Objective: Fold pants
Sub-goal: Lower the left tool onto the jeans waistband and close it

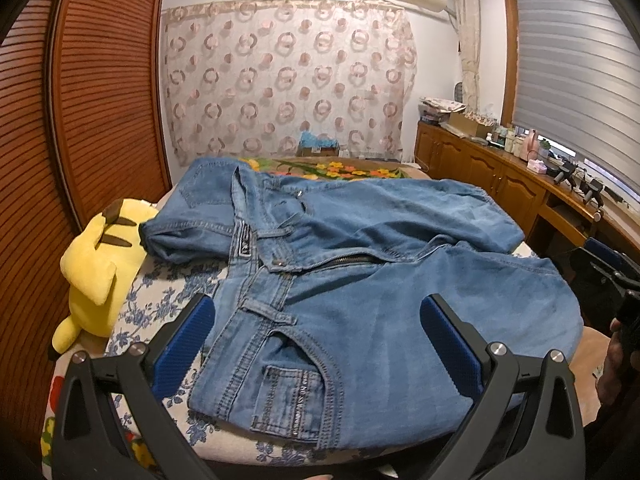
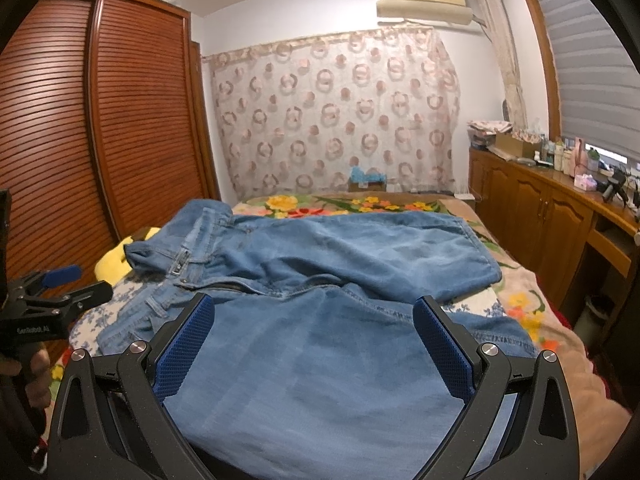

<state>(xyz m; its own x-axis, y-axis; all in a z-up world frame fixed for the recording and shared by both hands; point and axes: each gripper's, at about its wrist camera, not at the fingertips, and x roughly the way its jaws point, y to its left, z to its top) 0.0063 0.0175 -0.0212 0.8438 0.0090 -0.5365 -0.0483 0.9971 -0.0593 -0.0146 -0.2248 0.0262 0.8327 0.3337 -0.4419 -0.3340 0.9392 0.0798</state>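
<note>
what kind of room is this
Most likely a bedroom in a home. The jeans lie spread on a bed with floral covers, a tall louvred wooden wardrobe stands beside it, and a yellow plush toy sits at the bed's edge.

1. The pants [image 1: 360, 288] are light blue denim jeans, lying spread out and rumpled on the bed [image 1: 168, 284].
2. The waistband sits to the left, with the zipper open and the button undone.
3. One leg lies nearer the camera, the other behind it; both run toward the right.
</note>
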